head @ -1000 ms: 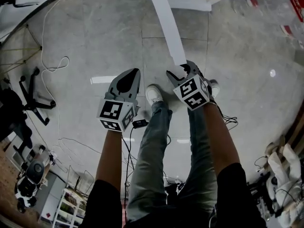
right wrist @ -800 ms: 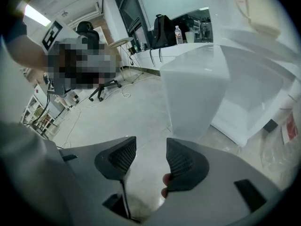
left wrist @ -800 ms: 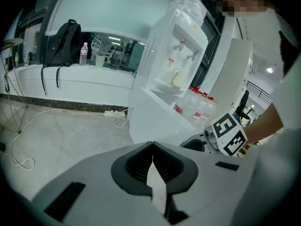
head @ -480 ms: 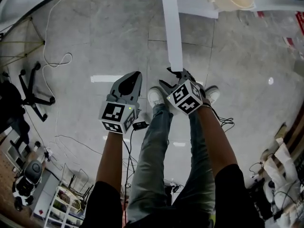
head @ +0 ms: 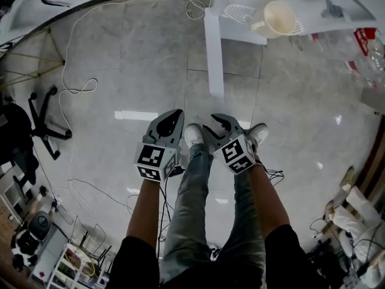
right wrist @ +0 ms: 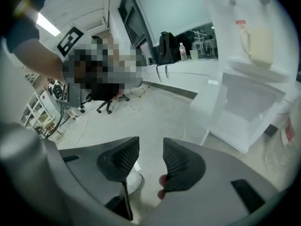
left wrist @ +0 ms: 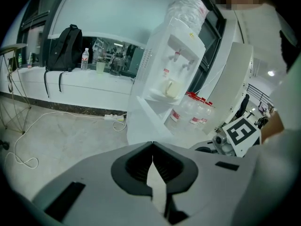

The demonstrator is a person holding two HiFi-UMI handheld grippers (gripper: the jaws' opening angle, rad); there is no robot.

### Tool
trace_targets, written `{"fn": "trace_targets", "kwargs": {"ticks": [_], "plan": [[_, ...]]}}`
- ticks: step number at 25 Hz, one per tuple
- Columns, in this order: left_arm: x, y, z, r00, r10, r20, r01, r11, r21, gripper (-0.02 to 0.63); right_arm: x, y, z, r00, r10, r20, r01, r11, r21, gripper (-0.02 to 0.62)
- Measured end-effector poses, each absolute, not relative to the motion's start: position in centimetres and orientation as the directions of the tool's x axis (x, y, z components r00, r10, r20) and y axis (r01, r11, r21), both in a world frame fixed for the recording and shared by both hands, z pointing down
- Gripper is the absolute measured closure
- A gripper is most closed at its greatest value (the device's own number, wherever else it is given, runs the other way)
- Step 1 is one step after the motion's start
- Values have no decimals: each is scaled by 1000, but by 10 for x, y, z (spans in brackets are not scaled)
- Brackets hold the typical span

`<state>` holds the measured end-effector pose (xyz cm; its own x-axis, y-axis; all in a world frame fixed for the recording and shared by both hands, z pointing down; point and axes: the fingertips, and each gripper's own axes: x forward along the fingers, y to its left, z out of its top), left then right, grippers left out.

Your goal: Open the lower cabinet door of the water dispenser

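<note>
The left gripper (left wrist: 152, 146) is keeping its jaws closed, the ribbed pads meeting at the tips with nothing between them. The right gripper (right wrist: 150, 142) is closing its jaws; they are standing apart at this moment with nothing between them, only the grey tiled floor (head: 120, 59) and the toe of a white shoe (right wrist: 133, 181) showing through the gap. In the head view both grippers are hanging side by side above the person's legs and shoes, pointing forward and downward, and neither is touching anything.

Ahead of them the lower cabinet door (head: 213, 53) of the white water dispenser (left wrist: 176, 65) is standing swung open, jutting out over the floor toward the person, well clear of both pairs of jaws. The right gripper view is looking into the open lower compartment. A pale cup (head: 278, 18) is sitting on the dispenser's tray above it. Farther off, a black backpack (left wrist: 68, 48) is resting on a white counter (left wrist: 70, 81).
</note>
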<state>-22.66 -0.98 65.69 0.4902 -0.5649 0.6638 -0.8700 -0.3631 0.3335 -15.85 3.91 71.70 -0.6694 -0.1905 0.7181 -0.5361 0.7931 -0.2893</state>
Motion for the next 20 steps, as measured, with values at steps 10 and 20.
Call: {"fn": "trace_targets", "kwargs": {"ticks": [10, 20], "plan": [[-215, -25, 558, 470, -644, 603, -882, -344, 321, 597, -125, -11, 597, -633, -385, 672, -633, 757, -163, 520], [-190, -44, 456, 462, -708, 534, -886, -340, 316, 596, -88, -33, 479, -568, -545, 617, -751, 650, -117, 580]]}}
